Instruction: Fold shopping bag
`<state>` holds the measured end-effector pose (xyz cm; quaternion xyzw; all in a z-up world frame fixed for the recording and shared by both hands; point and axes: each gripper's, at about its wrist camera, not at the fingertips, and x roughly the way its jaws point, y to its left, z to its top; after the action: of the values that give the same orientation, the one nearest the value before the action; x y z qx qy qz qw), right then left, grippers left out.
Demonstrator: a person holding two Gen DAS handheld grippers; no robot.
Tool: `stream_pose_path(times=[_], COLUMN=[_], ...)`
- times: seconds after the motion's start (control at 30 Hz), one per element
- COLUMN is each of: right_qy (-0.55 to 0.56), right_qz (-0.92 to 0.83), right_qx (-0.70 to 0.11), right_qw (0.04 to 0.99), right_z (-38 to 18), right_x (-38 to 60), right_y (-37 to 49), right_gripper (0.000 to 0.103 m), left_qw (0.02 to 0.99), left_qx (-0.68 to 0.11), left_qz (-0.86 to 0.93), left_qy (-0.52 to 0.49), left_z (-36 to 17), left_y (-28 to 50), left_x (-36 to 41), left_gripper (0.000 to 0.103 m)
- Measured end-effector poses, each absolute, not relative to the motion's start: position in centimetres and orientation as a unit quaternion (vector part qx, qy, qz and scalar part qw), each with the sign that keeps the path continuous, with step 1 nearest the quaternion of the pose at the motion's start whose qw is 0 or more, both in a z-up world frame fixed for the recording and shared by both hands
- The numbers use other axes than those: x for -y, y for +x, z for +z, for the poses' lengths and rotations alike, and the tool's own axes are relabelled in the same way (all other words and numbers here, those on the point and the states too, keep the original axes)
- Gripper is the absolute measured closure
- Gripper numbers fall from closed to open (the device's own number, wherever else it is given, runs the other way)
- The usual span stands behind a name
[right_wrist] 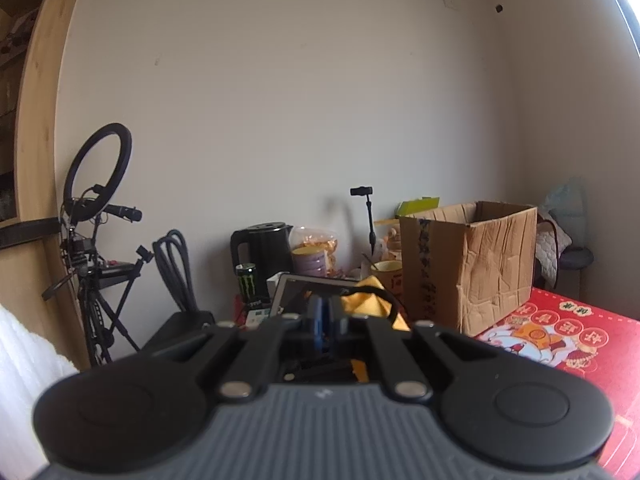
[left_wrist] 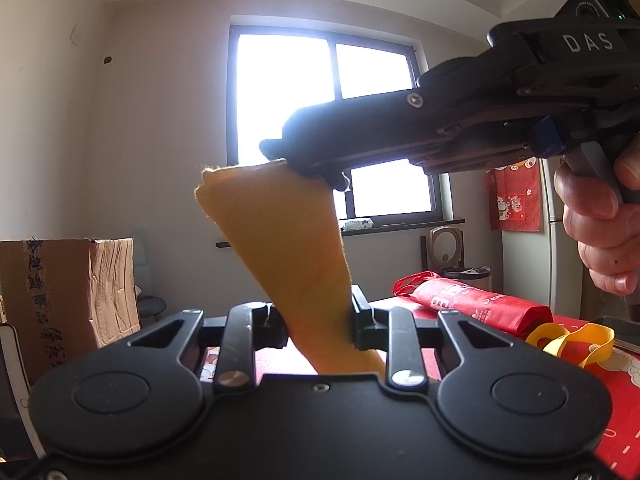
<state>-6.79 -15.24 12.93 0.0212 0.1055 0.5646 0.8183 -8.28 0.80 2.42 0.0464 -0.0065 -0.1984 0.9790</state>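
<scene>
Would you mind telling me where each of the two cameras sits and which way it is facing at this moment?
Left wrist view: sits on the left gripper, faces the window; shows its fingers around the yellow bag, plus the right gripper pinching the bag's top and the hand holding it.
Right wrist view: sits on the right gripper, faces a plain wall and a cluttered table; shows its own closed fingers and yellow fabric.
Shared: the cardboard box, the red tablecloth, the yellow bag.

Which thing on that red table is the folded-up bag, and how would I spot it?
Start at the window and drop to the red tablecloth on its right. The red shopping bag lies rolled there, white print on its side, red handles at its end, unlike the loose yellow straps beside it.
</scene>
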Motion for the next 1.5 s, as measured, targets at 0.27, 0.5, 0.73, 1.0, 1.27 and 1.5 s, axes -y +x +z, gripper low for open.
stream_pose_path(times=[0.27,0.5,0.73,1.0,1.27,1.5], right_qy=[0.028,0.030,0.027,0.015,-0.006,0.006], right_qz=[0.563,0.561,0.556,0.555,0.546,0.545], right_qx=[-0.109,-0.113,-0.120,-0.121,-0.130,-0.132], right_qw=[0.819,0.820,0.822,0.823,0.828,0.828], right_z=[12.9,12.8,12.8,13.1,13.5,14.5], right_x=[15.2,15.1,14.9,14.6,14.6,14.8], right_y=[-6.5,-6.4,-6.4,-6.8,-7.1,-6.7], right_gripper=[0.099,0.099,0.098,0.088,0.089,0.088], left_qw=[0.979,0.979,0.979,0.978,0.978,0.978], left_qx=[0.005,0.001,-0.003,-0.008,-0.011,-0.013], left_qz=[-0.199,-0.200,-0.201,-0.203,-0.204,-0.204], left_qy=[0.046,0.047,0.044,0.043,0.044,0.042], left_z=[2.5,2.5,2.5,2.4,2.4,2.3], left_y=[-8.1,-7.9,-7.8,-7.5,-7.3,-7.1], left_x=[-0.8,-0.8,-0.8,-0.9,-0.9,-0.9], left_gripper=[0.075,0.075,0.075,0.075,0.075,0.075])
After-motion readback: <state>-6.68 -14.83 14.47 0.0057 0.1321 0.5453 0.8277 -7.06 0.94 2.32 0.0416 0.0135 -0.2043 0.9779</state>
